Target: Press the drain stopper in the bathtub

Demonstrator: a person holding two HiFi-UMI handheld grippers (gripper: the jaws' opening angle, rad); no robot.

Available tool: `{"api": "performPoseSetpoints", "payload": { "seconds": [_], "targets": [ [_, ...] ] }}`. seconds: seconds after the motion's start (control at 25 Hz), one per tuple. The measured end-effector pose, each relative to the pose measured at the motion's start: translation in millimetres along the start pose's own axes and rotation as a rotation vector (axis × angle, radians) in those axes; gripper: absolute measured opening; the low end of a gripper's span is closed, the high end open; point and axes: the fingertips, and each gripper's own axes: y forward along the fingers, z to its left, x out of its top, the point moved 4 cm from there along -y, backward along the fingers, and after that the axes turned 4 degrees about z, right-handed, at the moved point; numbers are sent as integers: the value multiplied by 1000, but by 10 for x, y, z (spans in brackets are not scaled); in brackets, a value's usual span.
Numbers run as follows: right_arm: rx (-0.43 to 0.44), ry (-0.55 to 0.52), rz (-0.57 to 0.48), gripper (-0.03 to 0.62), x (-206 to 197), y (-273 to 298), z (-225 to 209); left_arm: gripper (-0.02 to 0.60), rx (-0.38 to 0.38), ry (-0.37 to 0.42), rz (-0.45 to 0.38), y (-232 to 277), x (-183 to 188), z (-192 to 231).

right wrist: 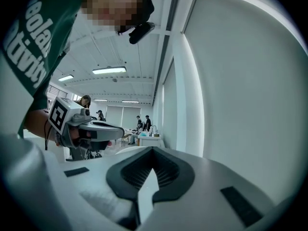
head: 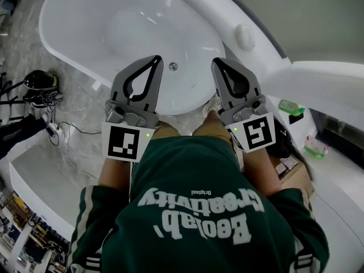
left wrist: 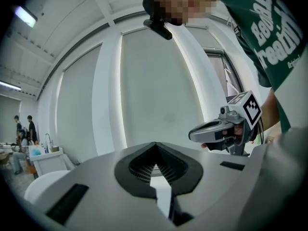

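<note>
Drain stopper [head: 173, 66] in bathtub [head: 74, 21], between the tips.
Left hand-held gripper [head: 154, 61] nearer than right hand-held gripper [head: 219, 64]; both pressed together, empty.
</note>
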Motion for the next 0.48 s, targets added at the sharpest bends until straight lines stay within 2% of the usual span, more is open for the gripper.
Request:
{"api": "performPoseSetpoints", "payload": {
  "seconds": [0.28,0.48],
  "targets": [
    [98,5,32,9,94,-18,130,6,-3,-53,-2,31,10,39],
    [144,27,44,9,126,-37,160,6,-38,-93,-4,56,28,13]
  ]
}}
